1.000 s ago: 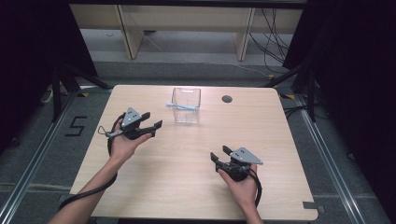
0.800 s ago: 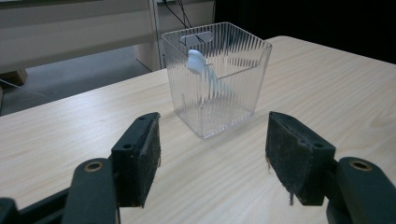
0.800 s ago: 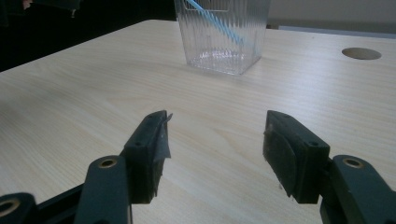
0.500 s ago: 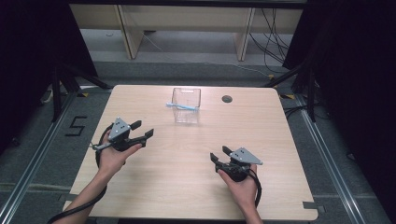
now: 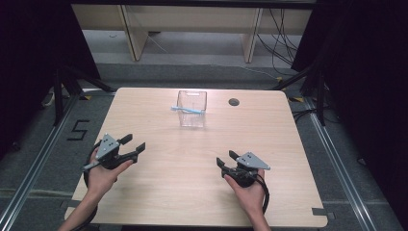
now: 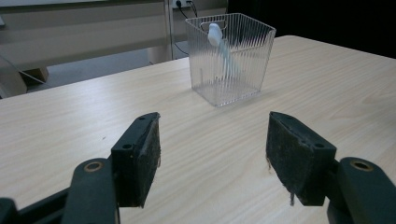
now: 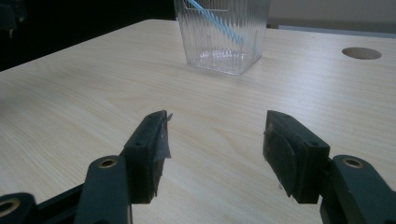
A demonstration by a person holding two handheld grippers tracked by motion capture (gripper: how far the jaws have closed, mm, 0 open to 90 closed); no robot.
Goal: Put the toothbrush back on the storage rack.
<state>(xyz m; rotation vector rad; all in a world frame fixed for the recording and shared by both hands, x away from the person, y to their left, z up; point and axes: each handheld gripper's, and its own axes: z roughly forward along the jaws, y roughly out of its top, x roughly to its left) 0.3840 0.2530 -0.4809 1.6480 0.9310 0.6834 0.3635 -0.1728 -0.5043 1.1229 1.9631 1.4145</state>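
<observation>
Left gripper (image 5: 133, 146): jaws spread, holding nothing; its view shows the toothbrush (image 6: 219, 42) head above the clear bin (image 6: 233, 70)
Right gripper (image 5: 227, 160): jaws apart, empty; table hole (image 7: 361, 52) behind

- Light wooden surface (image 5: 192, 159) with rounded corners, pale grain running across.
- Round cable hole (image 5: 234, 102) near the far edge, right of centre.
- Grey floor (image 5: 48, 159) around, with a "5" marking (image 5: 78, 130) at left.
- Pale shelving (image 5: 192, 19) behind.
- Black cables (image 5: 284, 29) trailing at upper right.
</observation>
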